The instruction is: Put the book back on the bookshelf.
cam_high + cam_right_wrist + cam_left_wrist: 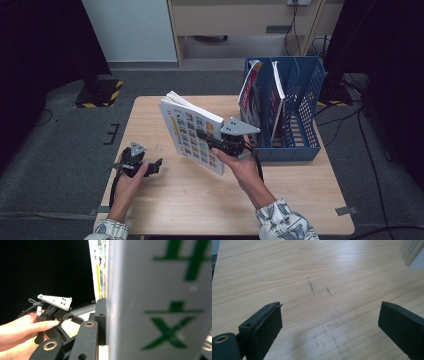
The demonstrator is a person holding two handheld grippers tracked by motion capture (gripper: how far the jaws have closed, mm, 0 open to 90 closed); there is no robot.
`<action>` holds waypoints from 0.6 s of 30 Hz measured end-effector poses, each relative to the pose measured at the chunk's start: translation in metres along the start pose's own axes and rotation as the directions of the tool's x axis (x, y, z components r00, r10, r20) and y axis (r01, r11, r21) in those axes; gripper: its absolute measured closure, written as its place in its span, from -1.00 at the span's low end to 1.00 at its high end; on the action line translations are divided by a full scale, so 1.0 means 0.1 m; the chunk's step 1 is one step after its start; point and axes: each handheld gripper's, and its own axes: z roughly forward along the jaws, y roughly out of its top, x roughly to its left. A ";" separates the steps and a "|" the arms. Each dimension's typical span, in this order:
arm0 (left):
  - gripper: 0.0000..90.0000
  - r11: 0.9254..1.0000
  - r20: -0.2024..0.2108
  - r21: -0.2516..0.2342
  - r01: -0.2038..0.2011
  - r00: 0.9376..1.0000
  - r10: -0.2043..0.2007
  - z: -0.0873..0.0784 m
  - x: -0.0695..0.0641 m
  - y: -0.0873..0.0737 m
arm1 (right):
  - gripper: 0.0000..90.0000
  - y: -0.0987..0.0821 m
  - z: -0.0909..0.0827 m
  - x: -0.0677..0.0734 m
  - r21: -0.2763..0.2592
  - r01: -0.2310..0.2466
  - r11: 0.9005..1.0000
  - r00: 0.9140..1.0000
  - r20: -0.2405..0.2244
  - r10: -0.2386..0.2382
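Note:
A thick white book (194, 131) with rows of small coloured pictures on its cover is held up tilted above the middle of the wooden table (200, 200). My right gripper (216, 141) is shut on its lower right edge. In the right gripper view the book's white spine (160, 300) with green characters stands close against the black jaw. My left gripper (156, 166) rests low at the table's left side, open, with only bare wood (329, 302) between its fingers (265, 325).
A blue slotted file rack (292, 107) stands at the table's right rear with two books or magazines (250, 92) upright in its left slots. Its right slots hold nothing. Grey carpet surrounds the table.

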 end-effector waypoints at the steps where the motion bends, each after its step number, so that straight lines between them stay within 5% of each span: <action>1: -0.89 1.000 -0.001 0.001 0.001 1.000 -0.001 0.00 0.00 0.00 | 0.65 0.01 0.00 0.00 0.000 -0.003 1.000 1.000 0.000 0.003; 18: -0.89 1.000 -0.005 0.014 -0.018 1.000 0.018 0.02 -0.02 -0.01 | 0.65 0.00 -0.20 -0.07 0.036 0.006 0.999 1.000 0.002 -0.006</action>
